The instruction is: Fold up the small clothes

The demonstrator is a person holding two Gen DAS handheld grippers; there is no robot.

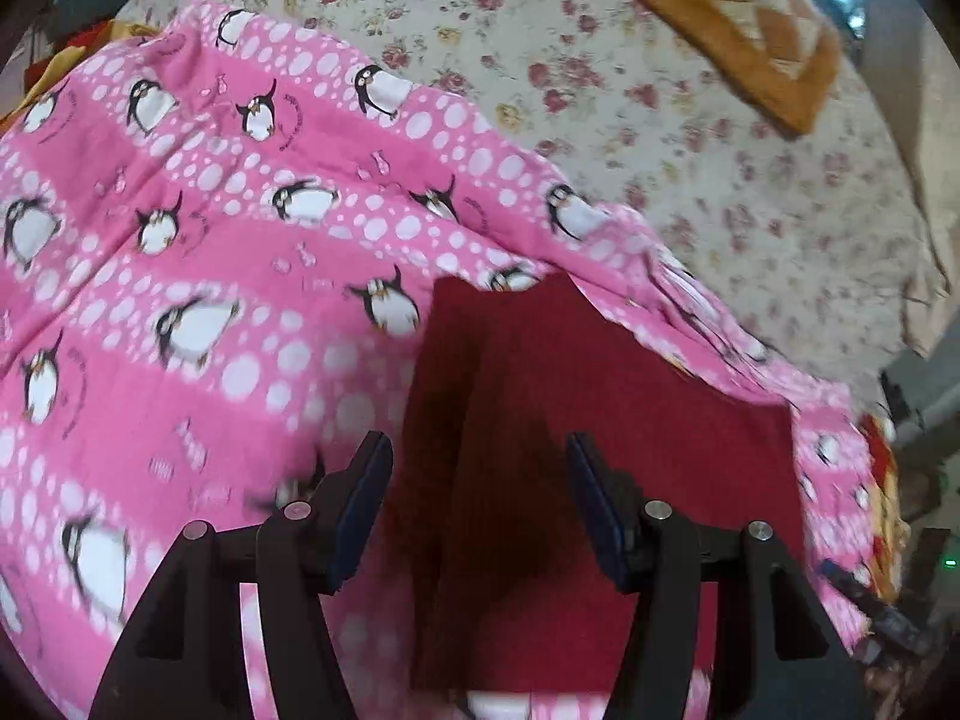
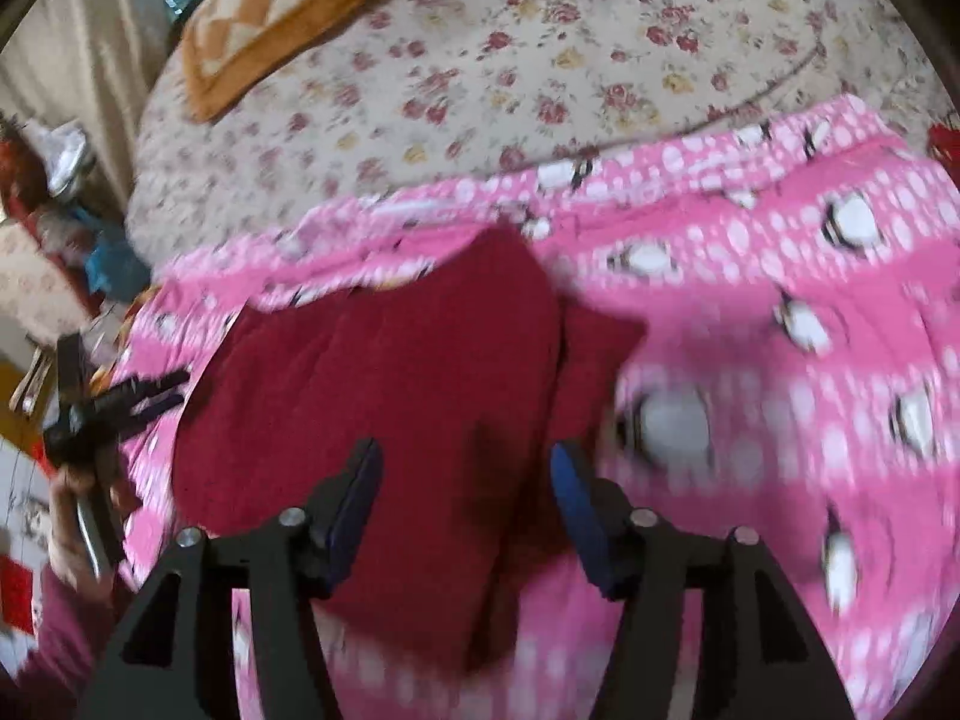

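Observation:
A dark red small garment (image 1: 600, 420) lies on a pink cloth printed with penguins and white dots (image 1: 210, 240). Its surface is creased, with a fold running down the middle. My left gripper (image 1: 480, 450) hovers over the garment's near part, open, its blue pads apart and nothing pressed between them. In the right wrist view the same red garment (image 2: 390, 372) sits on the pink cloth (image 2: 780, 330). My right gripper (image 2: 467, 456) hangs open above its right half. The left gripper (image 2: 120, 399) also shows at the garment's left edge, held by a hand (image 2: 66, 516).
The pink cloth rests on a cream bedsheet with red flowers (image 1: 600, 90) (image 2: 540, 60). An orange checked cushion (image 1: 720, 18) (image 2: 282, 6) lies at the far side of the bed. Clutter and a curtain (image 2: 72, 60) stand beyond the bed's left edge.

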